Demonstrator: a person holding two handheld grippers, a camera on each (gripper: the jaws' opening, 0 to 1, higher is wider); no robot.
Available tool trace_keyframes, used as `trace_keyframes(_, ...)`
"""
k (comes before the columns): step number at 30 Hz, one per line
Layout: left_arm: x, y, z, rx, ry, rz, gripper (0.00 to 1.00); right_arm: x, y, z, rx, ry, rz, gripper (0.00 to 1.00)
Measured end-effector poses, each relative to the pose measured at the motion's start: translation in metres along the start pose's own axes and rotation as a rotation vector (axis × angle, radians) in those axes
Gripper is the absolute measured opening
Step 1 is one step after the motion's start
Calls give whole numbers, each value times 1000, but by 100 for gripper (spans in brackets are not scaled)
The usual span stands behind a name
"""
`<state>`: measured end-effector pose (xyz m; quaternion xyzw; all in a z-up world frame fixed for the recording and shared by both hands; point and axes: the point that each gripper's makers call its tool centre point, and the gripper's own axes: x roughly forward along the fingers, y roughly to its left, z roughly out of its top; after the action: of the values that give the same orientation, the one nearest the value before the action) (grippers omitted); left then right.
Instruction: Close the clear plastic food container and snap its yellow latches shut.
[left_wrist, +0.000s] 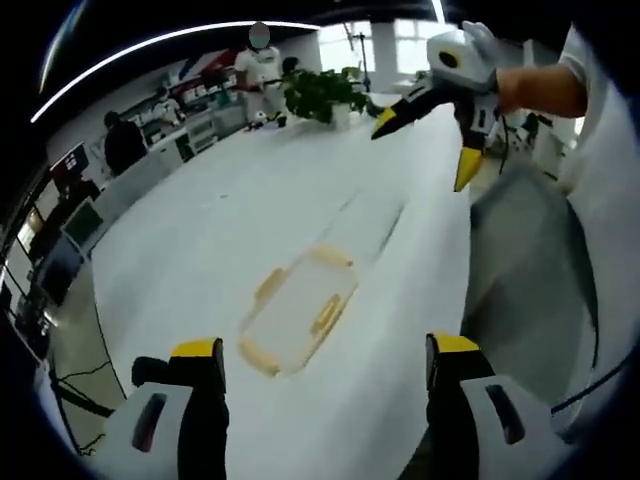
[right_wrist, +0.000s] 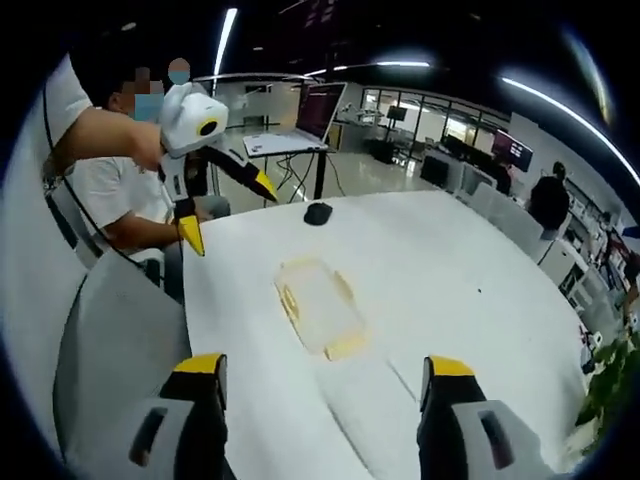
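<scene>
A clear plastic food container with yellow latches lies flat on the white table, its lid resting on it. The same container sits mid-table in the right gripper view. My left gripper hangs open above and short of it, nothing between its yellow-tipped fingers. My right gripper is open too, held back from the container. The right gripper appears across the table in the left gripper view, jaws spread. The left gripper shows at upper left in the right gripper view, held by a hand.
A potted plant stands at the table's far end. A black mouse and a laptop lie beyond the container. A grey chair stands by the table edge. People stand near desks in the background.
</scene>
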<state>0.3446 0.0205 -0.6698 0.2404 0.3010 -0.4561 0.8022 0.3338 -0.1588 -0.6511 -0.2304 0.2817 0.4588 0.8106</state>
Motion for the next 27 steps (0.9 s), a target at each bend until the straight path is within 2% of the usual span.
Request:
trace_keyframes(5,9,13,-11,62,52,-12,78,13,-5,3,-57,22,15,76)
trace_keyframes(8,14,21,-14,82,61,-26,78,21,-8,3,-102,46,32,74)
trace_keyframes(11,19,25,-17,137,65,-63,77,31,-13,1,-129,63,32,74)
trace_keyframes(15,25,34,-20,160,75,-85,75,41,-16,1,-179,83,53,71)
trace_keyframes(21,33,42,-29,186,96,-136,75,57,-12,-2,-187,112,104,68)
trace_keyframes(27,44,51,-36,209,107,-162,72,73,-13,-5,-199,125,141,65)
